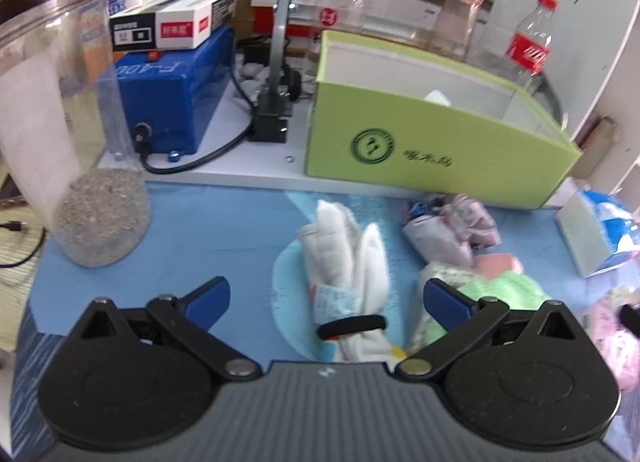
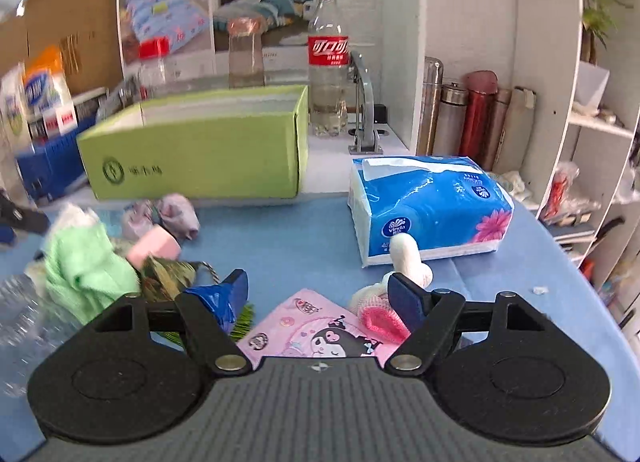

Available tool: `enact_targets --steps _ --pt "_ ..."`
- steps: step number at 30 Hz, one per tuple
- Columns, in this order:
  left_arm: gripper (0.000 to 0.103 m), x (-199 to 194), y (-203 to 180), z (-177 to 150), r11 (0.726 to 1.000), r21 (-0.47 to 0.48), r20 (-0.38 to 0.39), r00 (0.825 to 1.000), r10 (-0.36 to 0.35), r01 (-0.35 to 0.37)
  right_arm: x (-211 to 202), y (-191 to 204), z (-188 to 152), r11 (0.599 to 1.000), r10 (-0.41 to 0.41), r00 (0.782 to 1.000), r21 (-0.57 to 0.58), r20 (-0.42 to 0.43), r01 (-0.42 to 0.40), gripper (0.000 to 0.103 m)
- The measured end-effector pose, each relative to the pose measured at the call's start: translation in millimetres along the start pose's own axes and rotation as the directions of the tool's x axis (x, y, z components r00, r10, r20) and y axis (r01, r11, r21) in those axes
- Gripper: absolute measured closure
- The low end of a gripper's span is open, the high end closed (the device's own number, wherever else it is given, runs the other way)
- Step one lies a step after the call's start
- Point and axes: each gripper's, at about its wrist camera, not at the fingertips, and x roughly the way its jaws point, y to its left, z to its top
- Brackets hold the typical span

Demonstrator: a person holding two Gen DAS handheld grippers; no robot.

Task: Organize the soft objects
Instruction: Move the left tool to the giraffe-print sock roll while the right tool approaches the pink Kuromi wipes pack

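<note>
Currently both tongs, left tongs and right tongs, gape empty; green box holds one white item

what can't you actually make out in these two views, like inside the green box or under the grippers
- Green box contents: left wrist view shows only a white corner above the front wall; right wrist view sees no interior.
- White socks: near end hidden under the left gripper body.
- Pink cartoon cloth: lower part covered by the right gripper.
- Green towel: motion-blurred in right wrist view, folds unclear.
</note>
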Motion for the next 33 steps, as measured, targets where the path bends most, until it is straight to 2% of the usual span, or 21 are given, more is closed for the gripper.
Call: enact_targets --steps 1,4,7,11,12,13,15,17,19,21,24,26,28,31,33 --pt "0.001 3 -2 -4 0.999 0.025 -0.002 0.999 0.043 -0.043 -6 -4 0 0.999 0.023 1.000 0.035 0.015 -0.023 0.040" --pt "0.000 8 2 -17 0.994 0.080 -0.036 0.997 0.072 -0.069 -24 -11 -2 0.995 0.053 0.997 0.078 0.047 -0.056 0.040" --pt "0.001 -2 21 -29 0.989 0.087 -0.013 0.992 0.125 -0.123 -33 -22 -4 0.991 0.054 0.997 0.119 0.059 -0.060 0.040" --pt "0.001 -19 53 -28 0.960 0.036 0.027 0.961 0.277 -0.278 -39 -35 -14 0.990 0.042 0.998 0.132 0.038 -0.047 0.039" --pt "0.001 -22 57 -27 0.963 0.020 0.029 0.963 0.268 -0.268 -39 -37 -17 0.990 0.039 0.999 0.135 0.028 -0.042 0.040" --pt "0.001 -25 61 -26 0.973 -0.003 0.024 0.973 0.229 -0.229 -39 -39 -20 0.990 0.036 0.999 0.139 0.018 -0.038 0.039" --pt "0.001 -29 62 -25 0.994 -0.051 0.012 0.995 0.099 -0.098 -40 -42 -24 0.988 0.042 0.999 0.151 0.008 -0.043 0.040" --pt "0.001 -26 53 -27 0.999 -0.045 -0.001 1.000 0.009 -0.010 -46 -43 -28 0.985 0.091 0.996 0.143 0.013 -0.092 0.039" --pt "0.000 -13 41 -30 0.999 -0.004 -0.017 0.999 0.050 -0.050 -52 -42 -31 0.985 0.145 0.989 0.098 -0.004 -0.144 0.039" --pt "0.000 0 31 -35 0.994 0.032 -0.048 0.994 0.102 -0.101 -55 -39 -34 0.989 0.144 0.989 0.026 -0.038 -0.143 0.039" --pt "0.001 7 31 -38 0.996 0.019 -0.075 0.994 0.083 -0.082 -50 -39 -34 0.989 0.107 0.991 -0.097 -0.076 -0.114 0.039" --pt "0.001 6 30 -38 0.996 0.014 -0.074 0.993 0.087 -0.086 -40 -44 -33 0.979 0.118 0.989 -0.154 -0.088 -0.130 0.039" --pt "0.001 5 27 -38 0.994 0.021 -0.065 0.992 0.110 -0.109 -24 -54 -30 0.981 0.122 0.987 -0.141 -0.109 -0.137 0.039" --pt "0.001 4 25 -37 0.992 0.029 -0.062 0.990 0.126 -0.124 -2 -68 -28 0.976 0.212 0.967 -0.010 -0.142 -0.216 0.037" --pt "0.000 4 24 -37 0.992 0.032 -0.062 0.990 0.125 -0.123 0 -67 -31 0.968 0.248 0.957 0.071 -0.150 -0.240 0.037"
